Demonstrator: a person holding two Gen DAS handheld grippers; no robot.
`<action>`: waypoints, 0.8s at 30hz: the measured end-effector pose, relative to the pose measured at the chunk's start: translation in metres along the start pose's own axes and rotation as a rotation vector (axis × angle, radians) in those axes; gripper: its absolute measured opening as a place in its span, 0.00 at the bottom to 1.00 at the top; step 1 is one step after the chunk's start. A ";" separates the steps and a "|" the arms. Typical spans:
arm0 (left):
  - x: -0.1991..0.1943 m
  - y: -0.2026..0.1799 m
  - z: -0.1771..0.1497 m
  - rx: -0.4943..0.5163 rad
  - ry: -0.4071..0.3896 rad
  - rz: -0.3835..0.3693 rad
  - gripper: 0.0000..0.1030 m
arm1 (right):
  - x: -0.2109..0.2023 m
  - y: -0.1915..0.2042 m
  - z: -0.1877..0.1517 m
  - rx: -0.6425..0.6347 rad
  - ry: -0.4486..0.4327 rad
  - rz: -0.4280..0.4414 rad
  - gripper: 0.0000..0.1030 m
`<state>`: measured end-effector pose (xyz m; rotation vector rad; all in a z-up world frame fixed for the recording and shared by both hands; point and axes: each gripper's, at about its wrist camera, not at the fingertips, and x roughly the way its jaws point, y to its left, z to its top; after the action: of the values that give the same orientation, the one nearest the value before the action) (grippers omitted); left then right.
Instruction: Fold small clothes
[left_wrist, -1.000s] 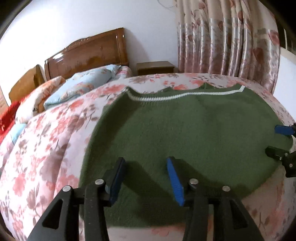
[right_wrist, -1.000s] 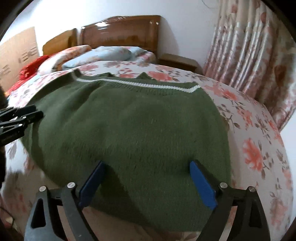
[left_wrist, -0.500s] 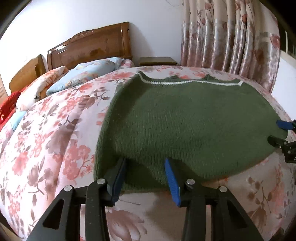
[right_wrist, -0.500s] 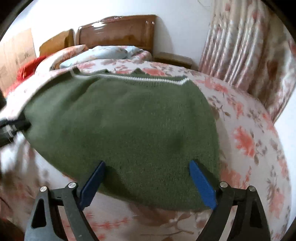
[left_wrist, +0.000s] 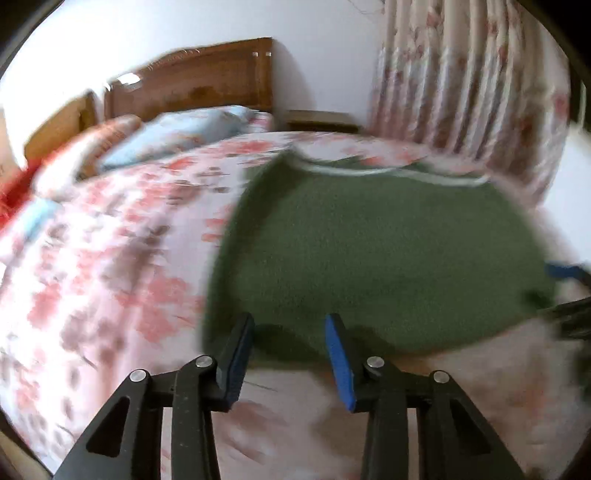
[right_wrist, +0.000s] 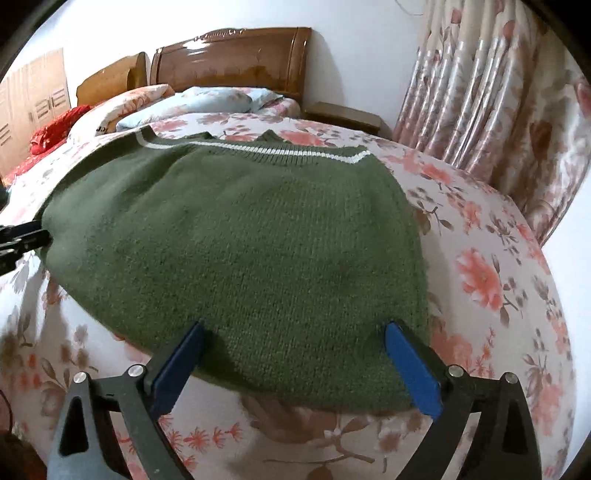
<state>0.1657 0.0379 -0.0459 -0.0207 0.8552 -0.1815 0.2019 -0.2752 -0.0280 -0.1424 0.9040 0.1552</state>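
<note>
Green sweater (right_wrist: 236, 236) lies flat on the floral bedspread (right_wrist: 495, 280), its white-striped edge toward the headboard (right_wrist: 229, 59). Left gripper (left_wrist: 288, 328) has its fingers closing over the near hem, pressing nothing. Right gripper (right_wrist: 291, 339) stands wide apart above the near hem, empty.

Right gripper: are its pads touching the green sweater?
Cannot tell. In the right wrist view the right gripper stands wide open astride the green sweater hem, pad tips overlapping the knit, but neither contact nor a gap shows plainly.
</note>
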 end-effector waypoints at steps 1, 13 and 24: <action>-0.013 -0.011 0.002 0.014 -0.011 -0.136 0.38 | 0.001 -0.001 0.000 -0.001 0.001 0.002 1.00; -0.091 -0.249 -0.049 0.504 0.445 -1.466 0.68 | 0.004 -0.004 0.004 -0.103 0.095 0.063 1.00; -0.009 -0.046 0.028 0.081 0.136 -0.726 0.99 | -0.004 -0.002 0.001 -0.048 0.038 0.048 1.00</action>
<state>0.1739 -0.0069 -0.0171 -0.2467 0.9465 -0.9060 0.2004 -0.2777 -0.0240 -0.1687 0.9427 0.2196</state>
